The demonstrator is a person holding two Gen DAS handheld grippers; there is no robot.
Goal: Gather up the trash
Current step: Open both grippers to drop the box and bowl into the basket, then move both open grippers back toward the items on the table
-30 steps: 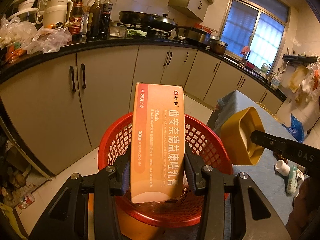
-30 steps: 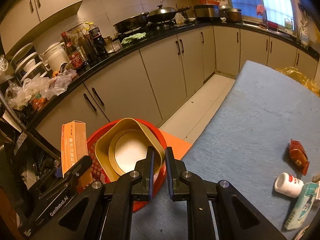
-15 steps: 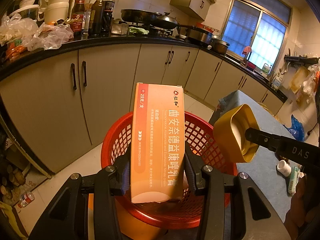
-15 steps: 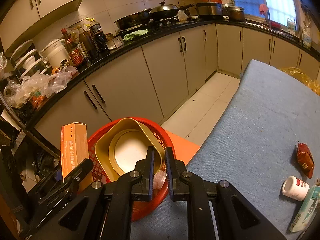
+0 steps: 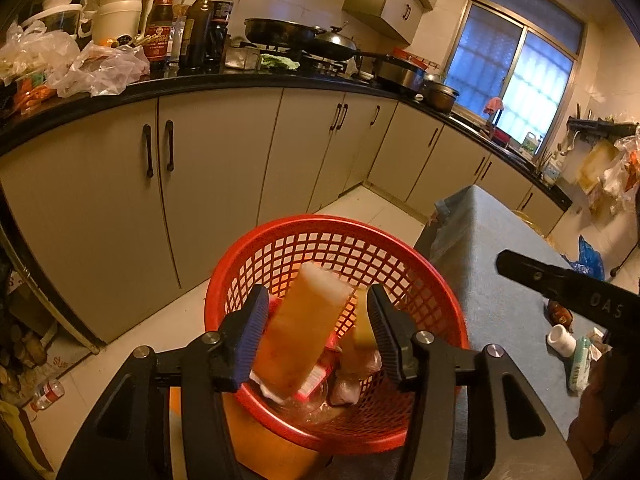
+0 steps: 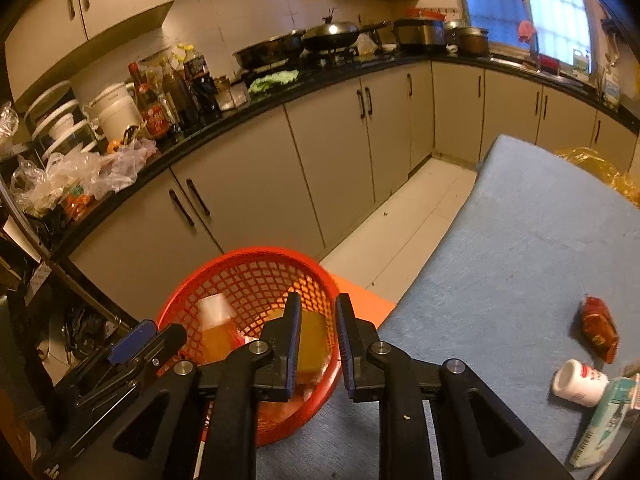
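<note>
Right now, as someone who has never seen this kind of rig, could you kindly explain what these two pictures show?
There is no robot here: a person holds a two-finger gripper in each hand, and each carries a fisheye camera looking forward along its fingers.

The left camera shows the left gripper open above a red basket, with an orange box blurred between its fingers, apparently dropping in. The black bar at the right is the other gripper.

The right camera shows the right gripper open and empty, over the basket's edge. A yellow container lies inside.

On the blue table lie a brown wrapper, a small white bottle and a green tube.
</note>
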